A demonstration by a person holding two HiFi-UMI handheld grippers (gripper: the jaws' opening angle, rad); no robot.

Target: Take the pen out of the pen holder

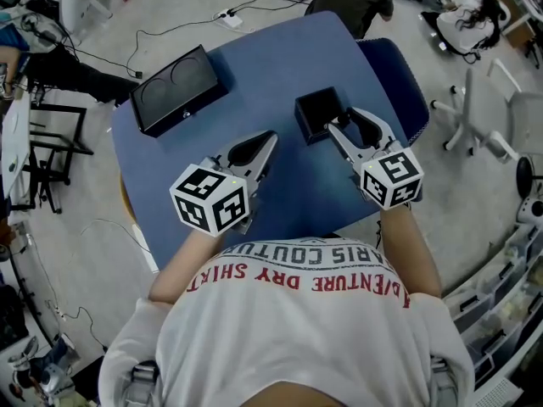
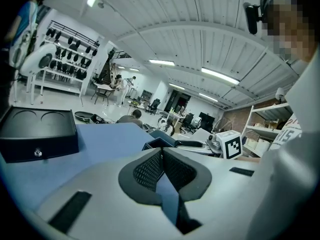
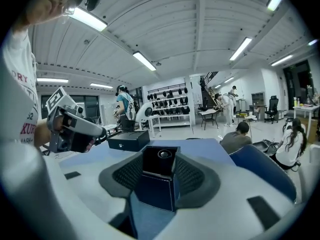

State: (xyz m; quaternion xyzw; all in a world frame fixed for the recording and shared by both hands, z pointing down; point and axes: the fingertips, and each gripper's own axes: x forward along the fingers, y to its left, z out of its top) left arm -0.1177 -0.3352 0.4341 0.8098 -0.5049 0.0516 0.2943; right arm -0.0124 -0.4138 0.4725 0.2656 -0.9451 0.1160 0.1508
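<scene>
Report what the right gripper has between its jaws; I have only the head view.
Observer: In the right gripper view, the right gripper has the pen holder between its jaws, and both jaws lie against the holder's sides.
Operator: Confirm there is a pen inside.
Observer: A rounded dark pen end shows in the holder's open top.
Operator: Check the left gripper.
Observer: The left gripper view shows the left gripper with its jaws meeting at the tips and nothing between them.
</scene>
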